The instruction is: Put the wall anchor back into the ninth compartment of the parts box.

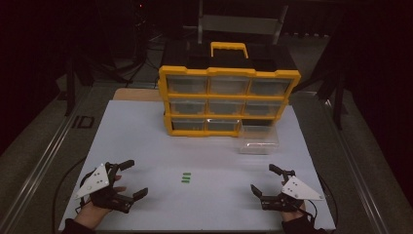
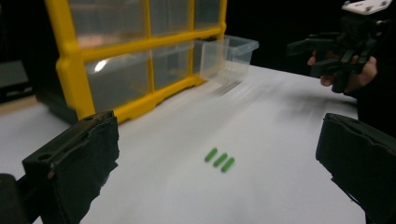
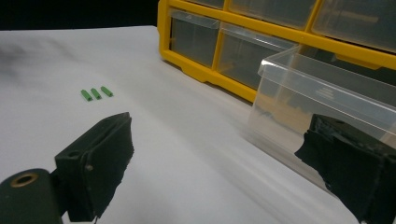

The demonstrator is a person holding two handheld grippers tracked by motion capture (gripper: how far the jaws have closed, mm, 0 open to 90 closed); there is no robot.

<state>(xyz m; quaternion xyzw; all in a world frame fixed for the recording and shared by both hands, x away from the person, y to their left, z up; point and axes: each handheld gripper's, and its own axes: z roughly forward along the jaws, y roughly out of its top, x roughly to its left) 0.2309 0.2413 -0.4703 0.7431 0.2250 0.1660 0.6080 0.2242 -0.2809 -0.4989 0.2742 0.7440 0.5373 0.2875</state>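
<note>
Three small green pieces (image 1: 185, 178) lie side by side on the white table (image 1: 146, 146), between my two grippers; they also show in the left gripper view as green pieces (image 2: 219, 160) and in the right gripper view as green pieces (image 3: 96, 93). A yellow drawer cabinet (image 1: 228, 100) stands at the back. One clear drawer (image 1: 258, 139) sits pulled out on the table at its right foot, also seen as the clear drawer (image 3: 327, 112). My left gripper (image 1: 130, 178) is open at the front left. My right gripper (image 1: 263, 178) is open at the front right. Both hold nothing.
The cabinet has a yellow handle (image 1: 229, 48) on top and several clear drawers. The right gripper (image 2: 322, 53) and its hand show far off in the left gripper view. Dark floor and metal rails (image 1: 44, 151) flank the table.
</note>
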